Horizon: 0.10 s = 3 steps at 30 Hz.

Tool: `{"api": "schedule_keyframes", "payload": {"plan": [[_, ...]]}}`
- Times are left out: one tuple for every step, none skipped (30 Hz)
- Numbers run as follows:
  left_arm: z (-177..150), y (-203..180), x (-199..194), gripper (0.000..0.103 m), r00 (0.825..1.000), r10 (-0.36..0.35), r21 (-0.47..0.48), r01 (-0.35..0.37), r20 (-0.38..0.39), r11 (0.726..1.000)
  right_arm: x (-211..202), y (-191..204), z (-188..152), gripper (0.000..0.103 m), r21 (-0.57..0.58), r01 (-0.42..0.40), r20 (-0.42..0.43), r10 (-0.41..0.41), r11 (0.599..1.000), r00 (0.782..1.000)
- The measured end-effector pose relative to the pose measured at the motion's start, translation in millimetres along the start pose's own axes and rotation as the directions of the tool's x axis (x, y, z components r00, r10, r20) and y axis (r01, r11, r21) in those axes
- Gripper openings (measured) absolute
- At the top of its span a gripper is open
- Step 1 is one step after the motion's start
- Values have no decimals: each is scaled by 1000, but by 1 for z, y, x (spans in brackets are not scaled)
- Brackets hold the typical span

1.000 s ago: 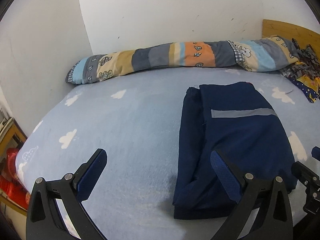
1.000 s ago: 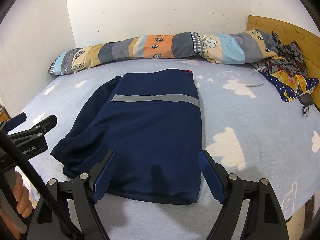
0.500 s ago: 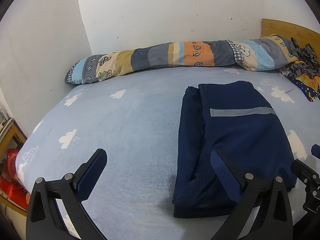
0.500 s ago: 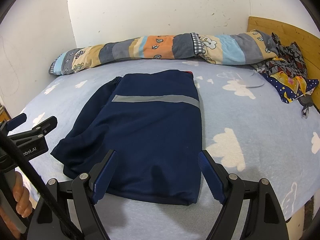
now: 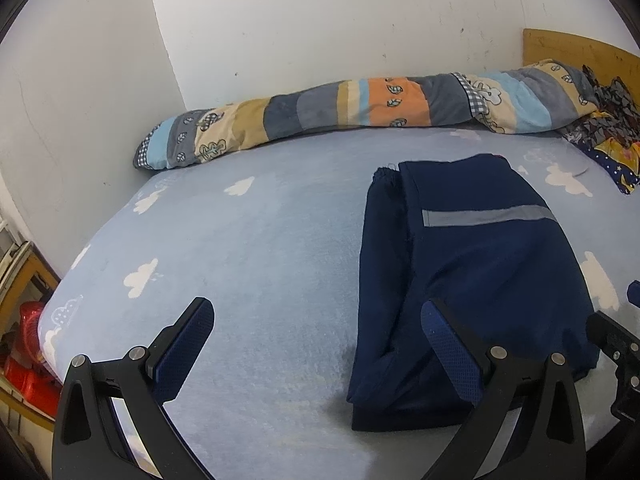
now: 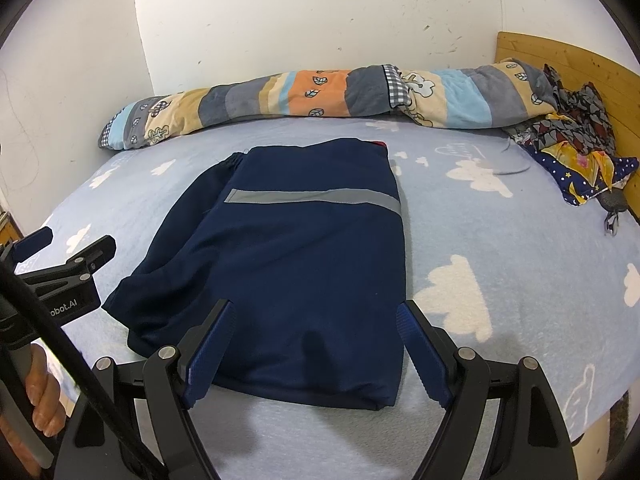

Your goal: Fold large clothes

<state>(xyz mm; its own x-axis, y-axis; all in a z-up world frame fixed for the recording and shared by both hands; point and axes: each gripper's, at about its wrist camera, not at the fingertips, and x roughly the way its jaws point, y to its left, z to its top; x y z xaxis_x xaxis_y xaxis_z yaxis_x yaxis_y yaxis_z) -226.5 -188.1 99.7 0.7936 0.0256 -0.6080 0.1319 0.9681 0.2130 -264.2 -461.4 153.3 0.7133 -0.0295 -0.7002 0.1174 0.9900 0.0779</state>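
A folded navy garment with a grey reflective stripe (image 6: 296, 264) lies flat on the light blue cloud-print bed sheet (image 6: 500, 272). In the left wrist view the garment (image 5: 472, 272) lies right of centre. My left gripper (image 5: 320, 344) is open and empty, held above the bed's near edge, with its right finger (image 5: 452, 348) over the garment's near left corner. My right gripper (image 6: 316, 344) is open and empty, with its fingers straddling the garment's near edge. The left gripper also shows in the right wrist view (image 6: 64, 260) at the left.
A long patchwork rolled blanket (image 6: 320, 96) lies along the wall at the back. A pile of patterned clothes (image 6: 576, 140) sits at the right by the wooden headboard (image 6: 560, 56). Red items (image 5: 28, 352) and a wooden frame stand beside the bed at left.
Both views have shifted only slightly; the garment sits a little lower and nearer in frame. Both grippers stay open and empty.
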Motion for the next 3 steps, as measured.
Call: {"api": "schedule_keyframes", "payload": {"plan": [[-1,0,-1,103,1000,-8,4,8,1,1000,0,0,0,87,-1,0,0,0,1000,1000],[-1,0,-2,103,1000,-5,3,5,6,1000,0,0,0,87,0,0,0,0,1000,1000],[-1,1,-3,103,1000,1,2,-1,11,1000,0,-1,0,87,1,1,1,-1,1000,1000]]}}
